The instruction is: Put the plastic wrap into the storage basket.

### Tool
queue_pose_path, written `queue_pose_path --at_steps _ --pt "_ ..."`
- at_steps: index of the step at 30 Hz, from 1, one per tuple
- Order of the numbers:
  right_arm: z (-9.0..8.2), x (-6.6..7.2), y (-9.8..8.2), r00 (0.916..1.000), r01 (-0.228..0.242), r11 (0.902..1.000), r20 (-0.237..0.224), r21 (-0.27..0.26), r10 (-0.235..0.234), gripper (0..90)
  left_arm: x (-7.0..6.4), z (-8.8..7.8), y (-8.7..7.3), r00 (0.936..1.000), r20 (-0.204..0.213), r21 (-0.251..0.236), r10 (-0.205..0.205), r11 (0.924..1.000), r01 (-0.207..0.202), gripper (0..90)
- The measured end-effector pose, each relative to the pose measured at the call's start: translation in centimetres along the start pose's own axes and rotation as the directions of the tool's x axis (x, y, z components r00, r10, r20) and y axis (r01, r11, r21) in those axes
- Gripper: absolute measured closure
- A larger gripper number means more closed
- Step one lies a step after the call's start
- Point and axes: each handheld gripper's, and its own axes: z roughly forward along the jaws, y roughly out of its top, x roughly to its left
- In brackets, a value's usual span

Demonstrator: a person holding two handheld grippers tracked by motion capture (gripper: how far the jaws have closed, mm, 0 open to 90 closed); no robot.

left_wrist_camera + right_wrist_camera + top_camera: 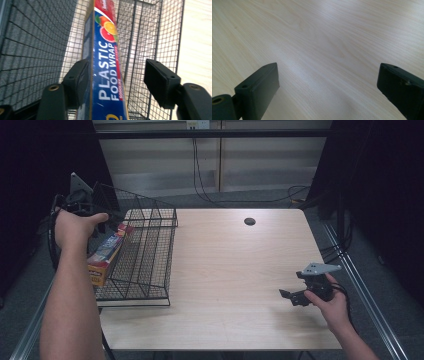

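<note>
My left gripper [113,82] has its jaws spread around the plastic wrap box [106,72]: one pad lies against the box's side, the other stands clear of it with bare mesh showing in the gap, so nothing is pinched. The box is one long, narrow carton, and in the left gripper view its long axis runs straight away from me, between the jaws and up the frame. From the high view I see it leaning inside the wire basket [150,265], near the basket's left wall, its yellow end low and towards me, the other end raised towards my left hand [75,227].

My right gripper [292,296] sits low over the table [230,270] near its right front corner, jaws spread wide over bare wood, holding nothing.

The basket stands at the table's left edge, its left wall hanging past that edge. Between basket and right gripper the tabletop lies open. I count one box, one basket, two grippers.
</note>
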Motion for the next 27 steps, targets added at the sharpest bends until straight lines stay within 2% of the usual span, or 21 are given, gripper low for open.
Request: queue_pose_path --at_steps 3,6,7,13,15,18,23,24,25,27 --pt "0.0 0.1 0.0 1.0000 0.001 1.0000 -0.003 0.001 -0.001 3.8 -0.5 -0.3 -0.2 0.9996 0.015 0.006 0.022 0.9997 -0.022 33.2" --pt "0.0 0.1 0.0 1.0000 -0.004 1.0000 -0.003 0.004 0.004 3.8 -1.1 -0.3 -0.4 0.9993 0.033 -0.006 0.019 0.9998 -0.019 28.0" --pt "0.0 0.1 0.0 1.0000 -0.004 1.0000 -0.003 0.004 0.004 3.8 -1.2 -0.3 -0.5 0.9984 0.038 0.000 0.042 0.9991 -0.042 28.0" --pt "0.1 0.0 0.0 1.0000 -0.001 1.0000 -0.001 0.000 0.001 3.8 -2.5 -0.2 -1.0 0.9949 0.072 -0.007 0.071 0.9975 -0.071 22.1" --pt "0.1 0.0 0.0 1.0000 -0.005 1.0000 -0.003 0.005 0.005 3.8 -2.9 -0.2 -1.1 0.9925 0.080 -0.016 0.093 0.9957 -0.092 21.6" --pt "0.1 -0.1 0.0 1.0000 -0.002 1.0000 -0.003 0.007 0.002 3.8 -3.8 -0.2 -1.3 0.9887 0.109 -0.018 0.102 0.9947 -0.101 19.8" --pt "0.0 -0.1 0.0 1.0000 -0.005 1.0000 -0.005 0.007 0.005 3.8 -5.0 -0.1 -1.9 0.9832 0.128 -0.018 0.130 0.9915 -0.129 19.2" --pt "0.0 -0.1 0.0 1.0000 -0.006 1.0000 -0.005 0.006 0.006 3.8 -5.2 -0.1 -2.0 0.9799 0.136 -0.017 0.147 0.9892 -0.146 19.1" --pt "0.0 -0.1 0.0 0.9999 -0.010 0.9999 -0.004 0.007 0.010 3.8 -5.5 -0.1 -2.1 0.9787 0.148 -0.019 0.143 0.9897 -0.142 18.8" --pt "0.0 -0.1 0.0 1.0000 -0.004 1.0000 -0.008 0.007 0.004 3.8 -5.9 -0.2 -2.4 0.9742 0.156 -0.022 0.163 0.9867 -0.161 18.5"
